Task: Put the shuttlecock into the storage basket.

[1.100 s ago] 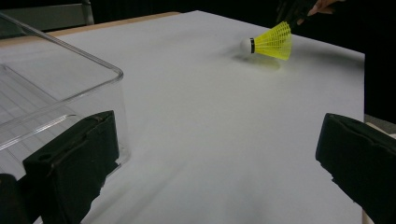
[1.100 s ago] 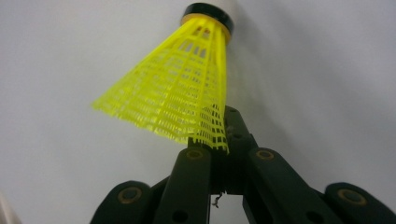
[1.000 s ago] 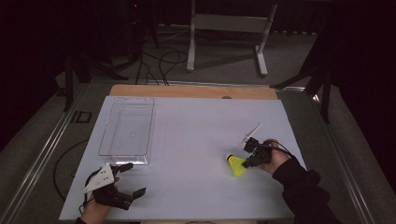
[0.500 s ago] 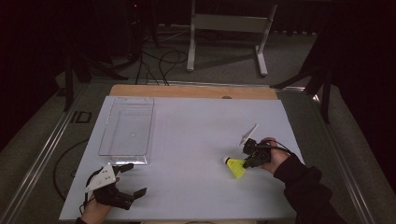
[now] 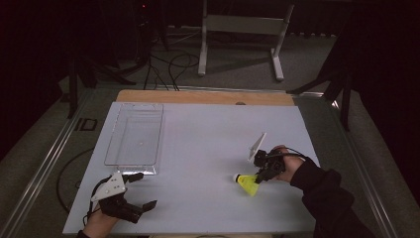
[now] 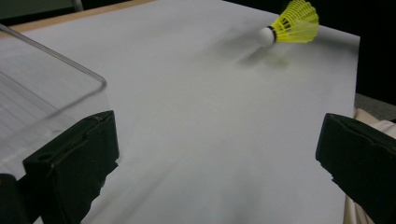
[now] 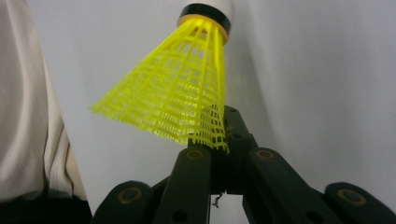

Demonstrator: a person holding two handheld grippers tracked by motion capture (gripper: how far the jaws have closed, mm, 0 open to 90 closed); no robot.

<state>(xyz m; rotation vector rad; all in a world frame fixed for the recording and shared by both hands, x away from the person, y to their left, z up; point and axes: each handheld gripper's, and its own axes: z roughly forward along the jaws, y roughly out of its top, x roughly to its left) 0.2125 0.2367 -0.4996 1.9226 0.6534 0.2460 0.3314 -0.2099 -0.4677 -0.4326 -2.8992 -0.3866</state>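
Observation:
A yellow shuttlecock with a white cork hangs just above the white table sheet at the right, cork pointing left. My right gripper is shut on the rim of its skirt. In the right gripper view the mesh skirt fans up from the closed jaws of the right gripper. At the table's front left corner my left gripper stands open and holds nothing. In the left gripper view the shuttlecock is far off at the top right, beyond the wide jaws of the left gripper.
A clear plastic tray lies at the left of the white sheet, its near corner just ahead of the left gripper. A white metal stand and cables are on the floor behind the table.
The shuttlecock in the right gripper has turned a little, and its cork now points more to the left. The left gripper has stayed in place.

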